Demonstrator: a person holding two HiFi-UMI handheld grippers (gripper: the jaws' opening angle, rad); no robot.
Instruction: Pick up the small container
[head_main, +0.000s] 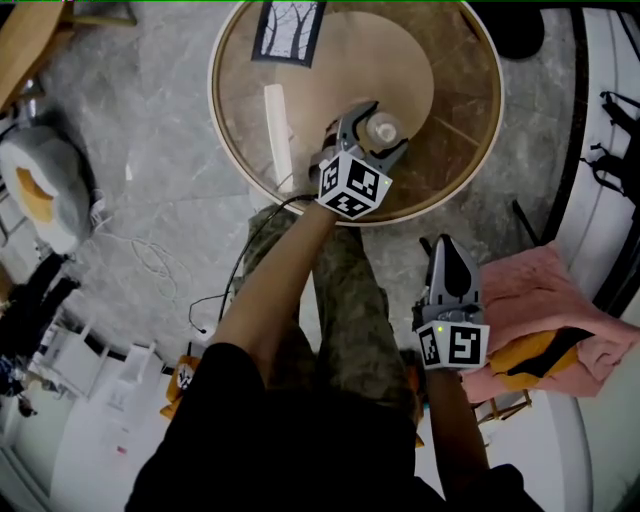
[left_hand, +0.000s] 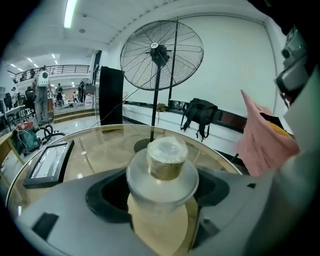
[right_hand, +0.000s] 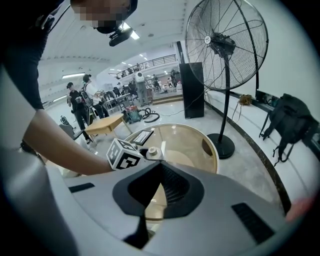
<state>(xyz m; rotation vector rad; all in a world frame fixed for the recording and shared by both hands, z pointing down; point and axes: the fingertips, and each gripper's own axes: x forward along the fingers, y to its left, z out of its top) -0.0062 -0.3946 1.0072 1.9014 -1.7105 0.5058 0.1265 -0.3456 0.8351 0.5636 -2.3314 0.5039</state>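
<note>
Left hand-held gripper clamps small container above glass surface; right hand-held gripper closed, empty, well apart.

Head camera's up top, looking steeply down on the round glass table and the grey floor. The camera on the left gripper sits low, right up against the small container, facing across the glass toward the big standing fan and the white wall. The one on the right gripper hangs off the table's near side, looking over it from farther out. All three share the table; both gripper views share that fan, and probably the same busy hall behind.
</note>
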